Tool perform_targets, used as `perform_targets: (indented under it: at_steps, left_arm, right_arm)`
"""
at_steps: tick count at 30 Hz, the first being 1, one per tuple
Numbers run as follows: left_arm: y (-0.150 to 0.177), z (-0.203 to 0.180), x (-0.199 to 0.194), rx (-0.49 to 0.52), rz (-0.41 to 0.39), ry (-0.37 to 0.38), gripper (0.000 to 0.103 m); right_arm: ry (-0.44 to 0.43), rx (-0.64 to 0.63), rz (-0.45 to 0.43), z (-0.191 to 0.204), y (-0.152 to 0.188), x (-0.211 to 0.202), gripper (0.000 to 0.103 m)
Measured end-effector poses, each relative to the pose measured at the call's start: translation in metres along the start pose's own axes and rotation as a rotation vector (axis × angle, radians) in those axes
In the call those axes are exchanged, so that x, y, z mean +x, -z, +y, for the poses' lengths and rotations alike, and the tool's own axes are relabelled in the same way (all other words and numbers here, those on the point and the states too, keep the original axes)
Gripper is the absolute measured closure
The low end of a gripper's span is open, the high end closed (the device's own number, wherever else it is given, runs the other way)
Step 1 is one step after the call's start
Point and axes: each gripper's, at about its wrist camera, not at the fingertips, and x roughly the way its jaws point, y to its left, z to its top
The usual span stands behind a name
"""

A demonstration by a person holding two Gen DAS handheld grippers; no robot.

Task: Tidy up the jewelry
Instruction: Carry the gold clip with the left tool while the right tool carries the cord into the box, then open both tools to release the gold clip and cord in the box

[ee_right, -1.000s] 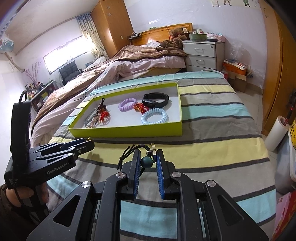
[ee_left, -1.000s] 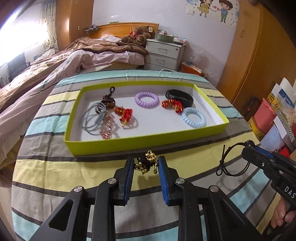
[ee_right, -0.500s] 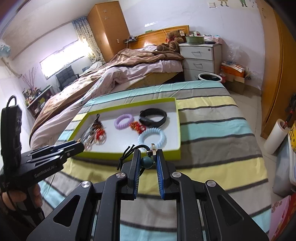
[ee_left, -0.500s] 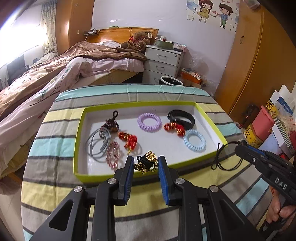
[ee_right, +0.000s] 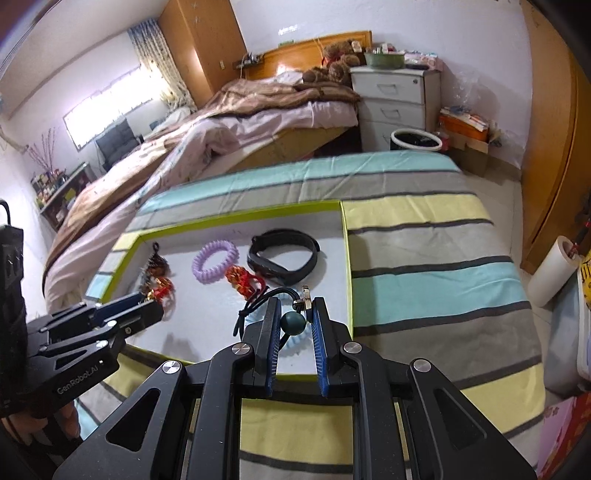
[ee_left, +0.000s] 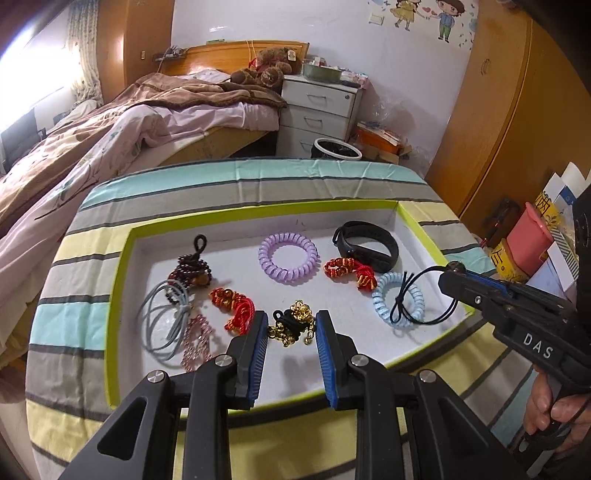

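— What is seen in the bedroom?
— A striped bed (ee_left: 236, 184) bearing a green tray (ee_left: 122, 258).
— And the fingers?
— A gold-and-black bracelet (ee_left: 291, 325) is gripped by the left gripper (ee_left: 290, 328) over the tray's near edge; a black cord with a green bead (ee_right: 292, 323) is clamped by the right gripper (ee_right: 293, 325).

A home bedroom, plainly lived in. Unmade bed (ee_left: 122, 125) with rumpled brown and pink quilt, wooden headboard (ee_left: 236, 51) behind, teddy bear (ee_left: 264, 70) slumped against it. White bedside drawer unit (ee_left: 317, 110) alongside, wastebasket (ee_left: 338, 149) at its foot. Tall wooden wardrobe (ee_left: 491, 110) along the right-hand wall, cartoon children sticker (ee_left: 428, 16) high on the white wall. Curtained window (ee_right: 110, 107) letting in daylight, black chair (ee_right: 114, 142) beneath it. Striped cloth (ee_right: 424, 236) spread in the foreground.
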Motion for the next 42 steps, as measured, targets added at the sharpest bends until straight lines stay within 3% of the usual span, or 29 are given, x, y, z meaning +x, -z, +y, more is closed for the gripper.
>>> perform_targets:
  at_steps: [14,28,34,42]
  left_arm:
    - [0.002,0.004,0.027,-0.009,0.052,-0.002,0.076]
    - [0.001,0.006,0.031,-0.017,0.052,-0.003,0.076]
    - [0.002,0.004,0.029,-0.013,0.053,-0.014,0.075]
    - [0.006,-0.002,0.015,-0.01,0.033,-0.016,0.069]
  right_arm:
    - [0.107,-0.112,0.043,0.007,0.002,0.015,0.086]
    - [0.141,-0.155,0.072,0.012,0.004,0.024,0.085]
    - [0.138,-0.154,0.068,0.011,0.004,0.025,0.082]
    - [0.116,-0.157,0.047,0.015,0.004,0.02,0.069]
